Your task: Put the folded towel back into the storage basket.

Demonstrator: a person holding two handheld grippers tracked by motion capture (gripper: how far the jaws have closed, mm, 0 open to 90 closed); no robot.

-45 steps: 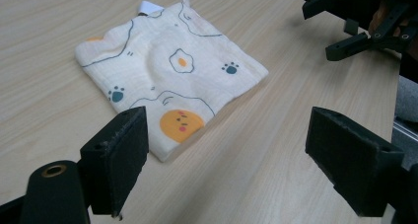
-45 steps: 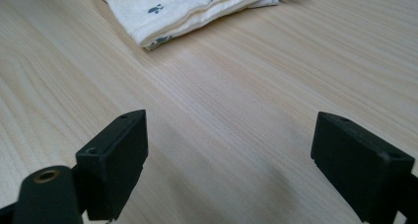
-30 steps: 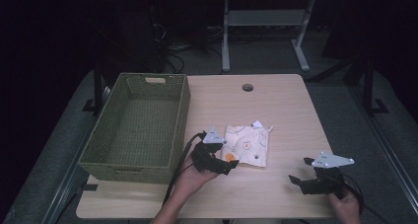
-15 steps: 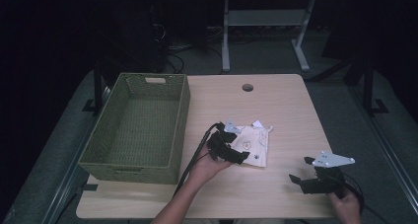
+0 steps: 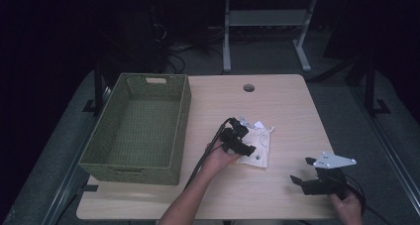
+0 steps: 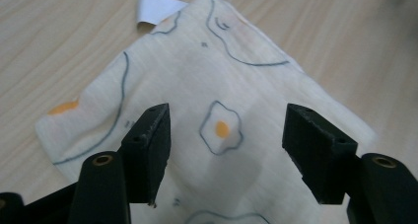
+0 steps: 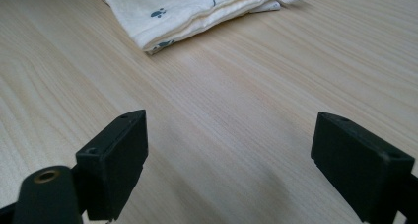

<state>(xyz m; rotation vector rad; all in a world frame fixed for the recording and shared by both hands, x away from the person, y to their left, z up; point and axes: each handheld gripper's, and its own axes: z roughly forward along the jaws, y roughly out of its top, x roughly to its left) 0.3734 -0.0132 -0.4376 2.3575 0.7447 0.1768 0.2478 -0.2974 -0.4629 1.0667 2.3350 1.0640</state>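
My left gripper (image 6: 224, 135) hangs with jaws apart over the folded egg-print cloth (image 5: 257, 144), maybe not touching, mid-tabletop. My right gripper (image 5: 303, 171) waits, jaws apart, by the near right corner.

A basket (image 5: 138, 126) sits on the left half of the bench (image 5: 287, 101), with a folded cloth (image 5: 257, 143) lying flat on the bench to its right, near the middle. The left gripper (image 5: 237, 138) hangs over the cloth; the right gripper (image 5: 309, 178) sits well apart toward the bench's near right corner.
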